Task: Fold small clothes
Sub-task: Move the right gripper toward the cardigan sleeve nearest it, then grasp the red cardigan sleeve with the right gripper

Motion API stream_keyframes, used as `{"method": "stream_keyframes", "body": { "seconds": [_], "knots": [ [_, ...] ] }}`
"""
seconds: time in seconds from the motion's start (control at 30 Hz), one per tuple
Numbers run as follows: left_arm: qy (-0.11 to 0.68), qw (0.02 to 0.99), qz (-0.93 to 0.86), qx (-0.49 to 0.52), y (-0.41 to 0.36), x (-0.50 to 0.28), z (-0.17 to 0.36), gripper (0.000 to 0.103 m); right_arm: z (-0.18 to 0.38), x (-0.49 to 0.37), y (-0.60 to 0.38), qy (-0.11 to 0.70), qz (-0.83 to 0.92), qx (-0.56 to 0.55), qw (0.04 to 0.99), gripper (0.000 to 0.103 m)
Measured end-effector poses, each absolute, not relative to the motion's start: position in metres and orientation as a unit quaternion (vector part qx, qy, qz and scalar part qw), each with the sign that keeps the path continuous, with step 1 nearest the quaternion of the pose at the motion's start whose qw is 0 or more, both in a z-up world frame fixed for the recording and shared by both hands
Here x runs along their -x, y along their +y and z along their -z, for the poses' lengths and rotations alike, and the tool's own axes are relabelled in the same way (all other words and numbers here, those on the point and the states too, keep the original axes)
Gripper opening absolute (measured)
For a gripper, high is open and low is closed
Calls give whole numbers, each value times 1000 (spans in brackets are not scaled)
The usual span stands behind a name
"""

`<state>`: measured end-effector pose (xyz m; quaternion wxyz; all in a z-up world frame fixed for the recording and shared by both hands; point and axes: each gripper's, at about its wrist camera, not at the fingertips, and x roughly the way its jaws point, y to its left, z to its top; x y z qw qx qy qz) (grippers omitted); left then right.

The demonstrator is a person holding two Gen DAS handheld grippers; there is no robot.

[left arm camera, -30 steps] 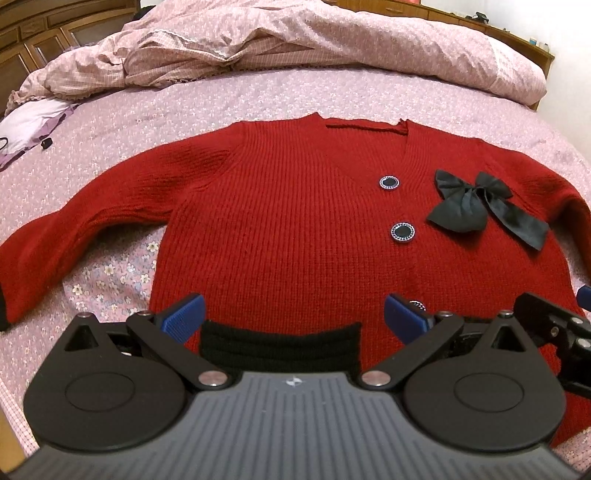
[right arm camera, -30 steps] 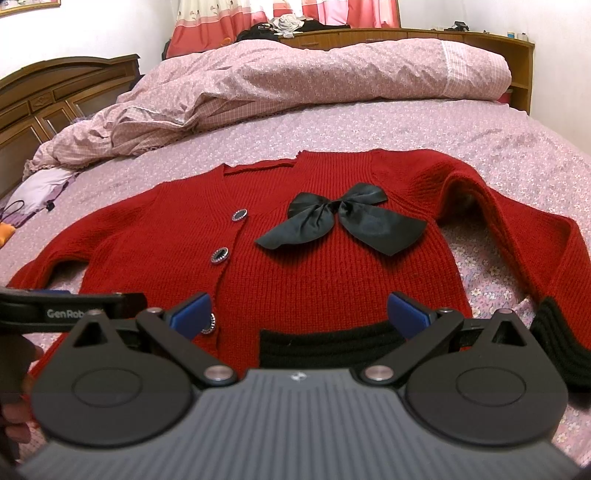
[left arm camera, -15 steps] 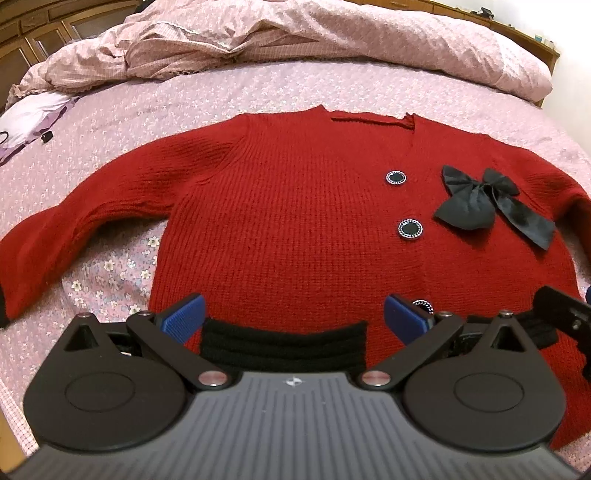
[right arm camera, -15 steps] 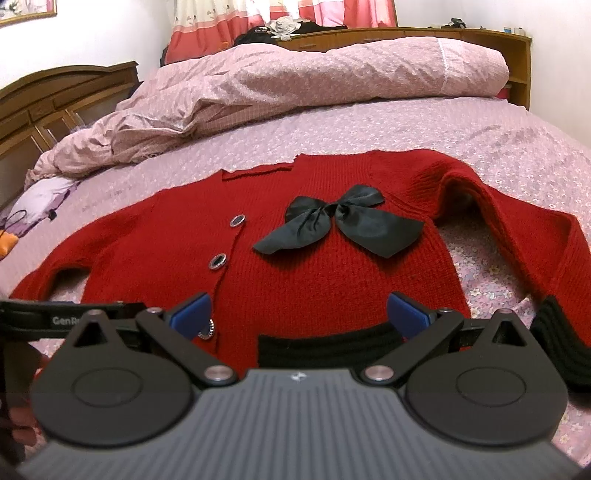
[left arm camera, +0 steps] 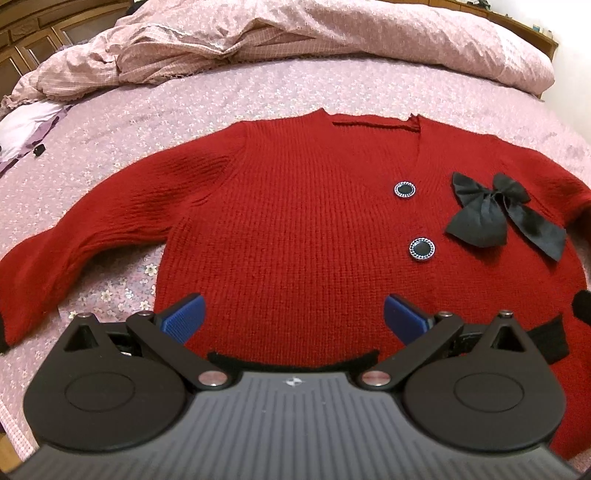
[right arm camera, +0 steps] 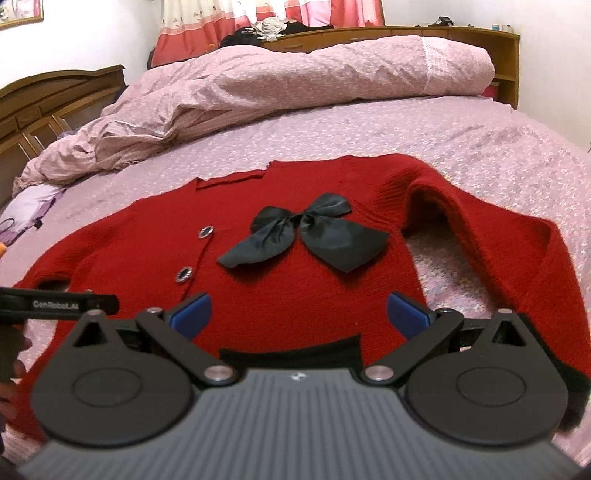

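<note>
A small red knit cardigan (left arm camera: 288, 229) lies flat on the bed, front up, sleeves spread, with dark round buttons (left arm camera: 421, 248), a black bow (left arm camera: 495, 218) and a black hem band (left arm camera: 295, 363). It also shows in the right wrist view (right arm camera: 295, 295), with the bow (right arm camera: 306, 232) in the middle. My left gripper (left arm camera: 293, 319) is open and empty, low over the hem on the cardigan's left half. My right gripper (right arm camera: 299, 317) is open and empty over the hem on the right half. The left gripper's body (right arm camera: 55, 304) shows at the right view's left edge.
A rumpled pink duvet (right arm camera: 295, 85) is heaped at the far side of the bed. The pink flowered sheet (left arm camera: 221, 107) surrounds the cardigan. A pale lilac cloth (left arm camera: 26, 125) lies at the far left. A wooden headboard shelf (right arm camera: 443, 33) stands behind.
Both grippers have moved forward over the cardigan, so less of the black hem shows between the fingers. Both stayed open. The cardigan has not moved.
</note>
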<state>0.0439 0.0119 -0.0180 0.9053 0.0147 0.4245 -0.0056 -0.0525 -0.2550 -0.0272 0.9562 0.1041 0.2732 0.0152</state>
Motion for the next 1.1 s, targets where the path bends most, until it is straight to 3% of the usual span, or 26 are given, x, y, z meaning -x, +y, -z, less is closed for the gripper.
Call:
{"method": "stream_keyframes", "body": {
  "seconds": [1.1],
  "knots": [
    [477,878,21,-43,-16,-99,48,103,52,16,-356,272,142,-3,952,103]
  ]
}}
